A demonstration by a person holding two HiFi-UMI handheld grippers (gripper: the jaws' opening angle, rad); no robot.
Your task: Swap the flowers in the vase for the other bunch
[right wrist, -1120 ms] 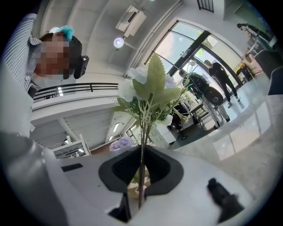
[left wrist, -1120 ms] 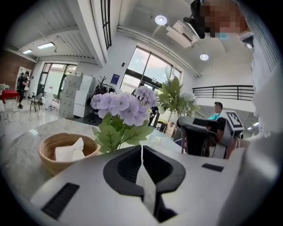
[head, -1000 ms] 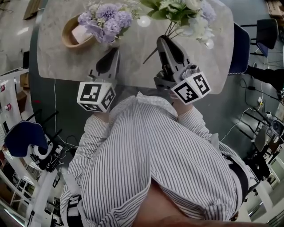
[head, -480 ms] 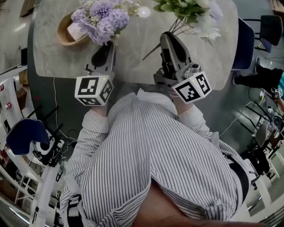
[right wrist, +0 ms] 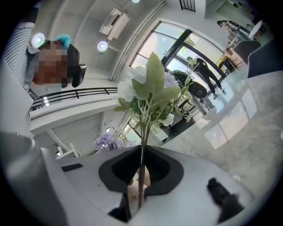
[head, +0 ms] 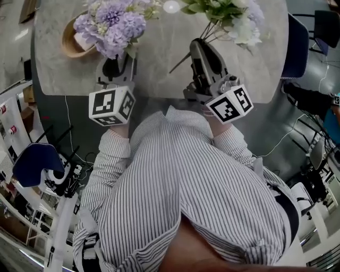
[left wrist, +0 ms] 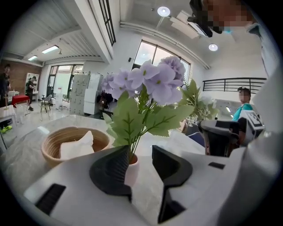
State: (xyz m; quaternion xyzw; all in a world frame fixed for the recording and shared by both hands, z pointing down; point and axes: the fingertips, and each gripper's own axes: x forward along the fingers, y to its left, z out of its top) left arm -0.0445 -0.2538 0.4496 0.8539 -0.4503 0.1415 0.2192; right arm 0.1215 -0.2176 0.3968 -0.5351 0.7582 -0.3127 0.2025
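A purple bunch point(head: 109, 24) stands upright in a small pale vase point(left wrist: 131, 171) on the marble table point(head: 159, 64). My left gripper point(head: 113, 66) is right behind the vase; its jaws have just been opening and now stand apart, with the purple bunch's stems point(left wrist: 134, 143) and the vase in the gap. In the left gripper view the left gripper point(left wrist: 140, 155) shows the same wide gap. My right gripper point(head: 197, 47) is shut on the thin stems point(right wrist: 142, 150) of the white and green bunch point(head: 228, 16), held upright above the table. The right gripper point(right wrist: 140, 176) pinches those stems.
A wooden bowl point(head: 71, 45) with a white cloth in it sits on the table left of the vase. A small round white thing point(head: 171, 6) lies at the far edge. A blue chair point(head: 295, 50) stands at the table's right side.
The left jaws, closed on the purple stems before, have spread apart. The purple bunch and left gripper have shifted left and farther up the picture. The right gripper keeps its grip.
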